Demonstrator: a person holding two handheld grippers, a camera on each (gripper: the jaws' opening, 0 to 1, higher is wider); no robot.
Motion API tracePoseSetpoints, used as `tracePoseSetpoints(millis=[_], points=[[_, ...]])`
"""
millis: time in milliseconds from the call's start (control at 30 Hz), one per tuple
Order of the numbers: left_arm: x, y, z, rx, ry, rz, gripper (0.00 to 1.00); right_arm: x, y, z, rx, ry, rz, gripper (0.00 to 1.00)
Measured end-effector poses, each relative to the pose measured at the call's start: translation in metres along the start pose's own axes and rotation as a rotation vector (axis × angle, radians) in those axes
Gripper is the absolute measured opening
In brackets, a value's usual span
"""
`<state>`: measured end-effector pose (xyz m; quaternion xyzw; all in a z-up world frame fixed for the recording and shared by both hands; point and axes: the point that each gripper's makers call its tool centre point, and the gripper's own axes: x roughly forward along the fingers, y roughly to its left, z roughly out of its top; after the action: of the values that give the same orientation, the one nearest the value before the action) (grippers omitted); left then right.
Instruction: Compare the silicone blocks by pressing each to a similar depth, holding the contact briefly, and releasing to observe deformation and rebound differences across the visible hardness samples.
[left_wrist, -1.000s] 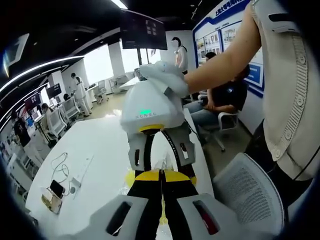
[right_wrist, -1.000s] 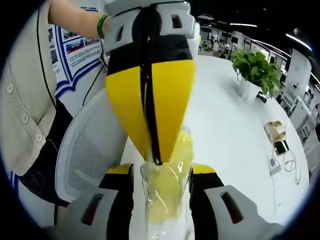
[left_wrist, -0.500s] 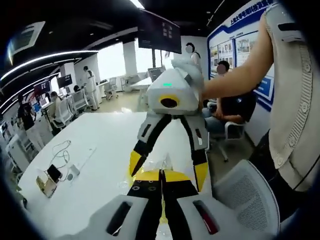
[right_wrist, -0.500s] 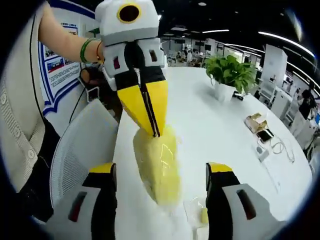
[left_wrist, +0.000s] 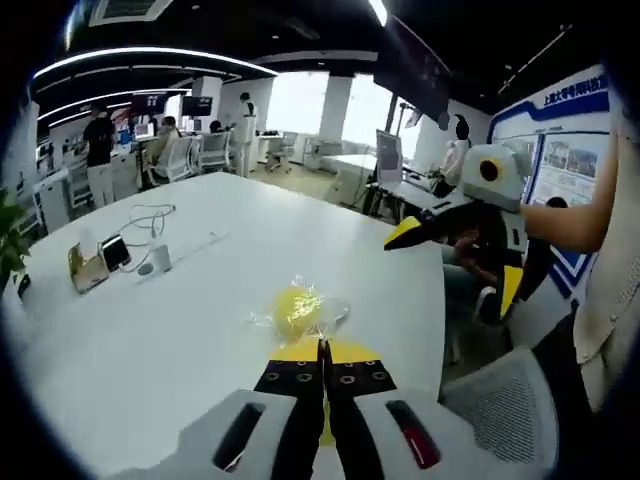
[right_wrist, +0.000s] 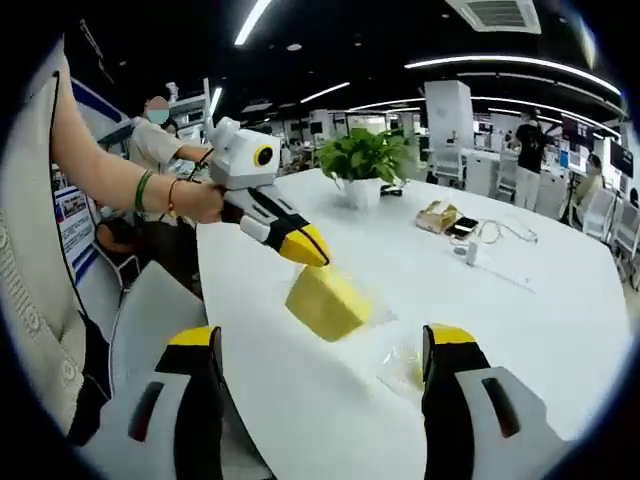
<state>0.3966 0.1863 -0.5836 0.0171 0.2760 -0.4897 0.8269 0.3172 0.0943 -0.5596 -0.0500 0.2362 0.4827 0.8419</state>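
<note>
While the left gripper (right_wrist: 312, 256) kept its yellow tips pinched on one corner of a wrapped yellow silicone block (right_wrist: 326, 302), the block hung tilted just above the white table (right_wrist: 500, 310); in the left gripper view its own jaws (left_wrist: 322, 350) met at 6 o'clock and hid that block almost entirely. A second, rounder yellow sample in crinkled film (left_wrist: 296, 309) lay on the table at 12 o'clock from those jaws, its shape blurred by the wrapping. The right gripper (left_wrist: 455, 260) stood wide open at 3 o'clock, partly cut off by the person's arm (left_wrist: 580, 215). A potted plant (right_wrist: 362, 165), a phone on a stand (left_wrist: 103, 258) and a white cable (left_wrist: 150, 214) sat farther back. A mesh chair (left_wrist: 505, 405) stood beside the table edge.
</note>
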Motion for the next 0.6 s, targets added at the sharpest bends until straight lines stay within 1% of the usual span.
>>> tracePoseSetpoints(millis=[67,133,167,200,233,267,300,333,433,500,600], points=[[0.006,0.005,-0.008,-0.076,0.001,-0.006,0.0,-0.006,0.002,-0.006,0.023,-0.005,-0.018,0.75],[0.011,0.012,-0.013,-0.115,-0.01,-0.009,0.0,-0.012,0.005,-0.015,0.056,-0.001,-0.04,0.75],[0.015,0.015,-0.015,-0.155,-0.016,-0.012,0.0,-0.014,0.006,-0.019,0.061,0.003,-0.047,0.74],[0.016,0.018,-0.016,-0.156,-0.017,-0.016,0.0,-0.017,0.006,-0.024,0.076,0.014,-0.06,0.73],[0.019,0.017,-0.008,-0.209,-0.075,-0.046,0.0,-0.019,0.006,-0.027,0.085,0.013,-0.071,0.73],[0.019,0.022,-0.007,-0.242,-0.082,-0.035,0.0,-0.021,0.006,-0.03,0.098,0.009,-0.084,0.73],[0.021,0.033,-0.007,-0.235,-0.09,-0.008,0.0,-0.022,0.006,-0.031,0.11,0.008,-0.09,0.73],[0.021,0.04,-0.006,-0.239,-0.103,0.001,0.0,-0.024,0.006,-0.033,0.125,0.004,-0.103,0.73],[0.021,0.065,-0.005,-0.267,-0.12,0.056,0.0,-0.027,0.005,-0.036,0.147,0.001,-0.117,0.72],[0.021,0.077,-0.008,-0.253,-0.116,0.081,0.0,-0.028,0.003,-0.038,0.15,0.004,-0.126,0.72],[0.022,0.104,-0.018,-0.237,-0.088,0.124,0.0,-0.031,0.001,-0.04,0.158,0.011,-0.132,0.72]])
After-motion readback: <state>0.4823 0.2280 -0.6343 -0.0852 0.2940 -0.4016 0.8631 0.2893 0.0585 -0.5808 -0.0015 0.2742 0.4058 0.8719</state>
